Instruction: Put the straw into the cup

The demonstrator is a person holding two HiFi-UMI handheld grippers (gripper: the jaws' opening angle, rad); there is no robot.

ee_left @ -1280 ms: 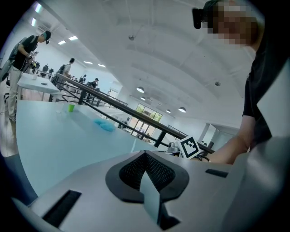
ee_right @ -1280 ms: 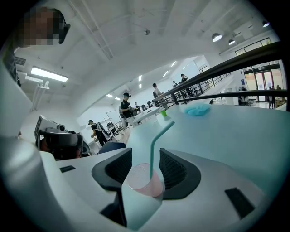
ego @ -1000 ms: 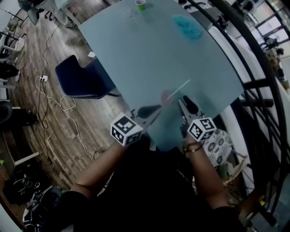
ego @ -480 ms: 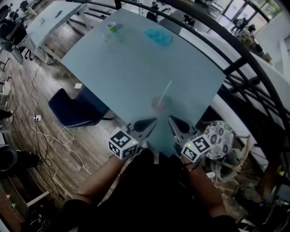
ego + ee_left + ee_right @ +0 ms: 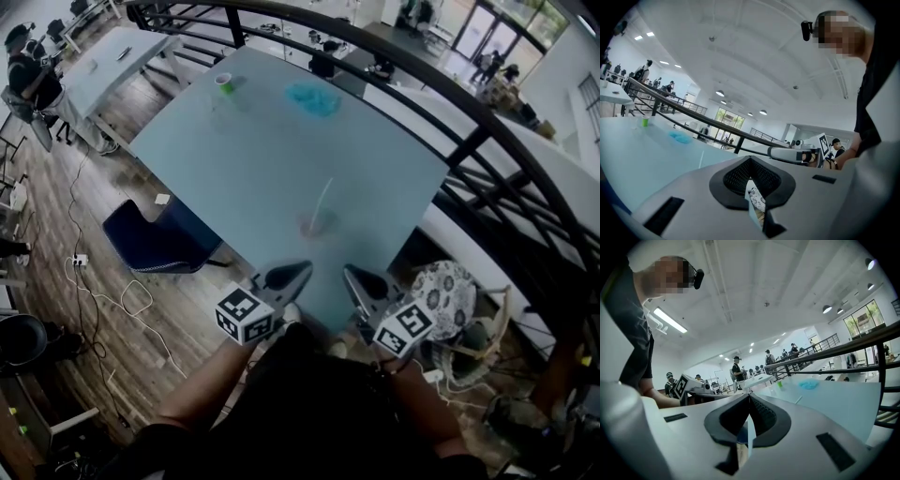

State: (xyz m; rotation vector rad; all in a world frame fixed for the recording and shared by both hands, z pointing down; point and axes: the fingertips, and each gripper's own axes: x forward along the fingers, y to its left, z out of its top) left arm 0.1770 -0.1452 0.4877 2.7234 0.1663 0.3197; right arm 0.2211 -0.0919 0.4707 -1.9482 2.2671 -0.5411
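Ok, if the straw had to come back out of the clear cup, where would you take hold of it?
Probably the straw, on its free upper length above the rim of the clear cup. It leans up and away from the person, so come in from the person's side and pinch across the thin shaft, staying clear of the cup wall.

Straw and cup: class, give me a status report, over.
Left tool and right tool both shut, empty, at the table's near edge. Straw standing tilted in cup. Nothing in the way.

Black top (image 5: 319, 403); grey left tongs (image 5: 302, 270), right tongs (image 5: 350, 274), black pads (image 5: 736, 180); black-white marker cubes (image 5: 245, 315).
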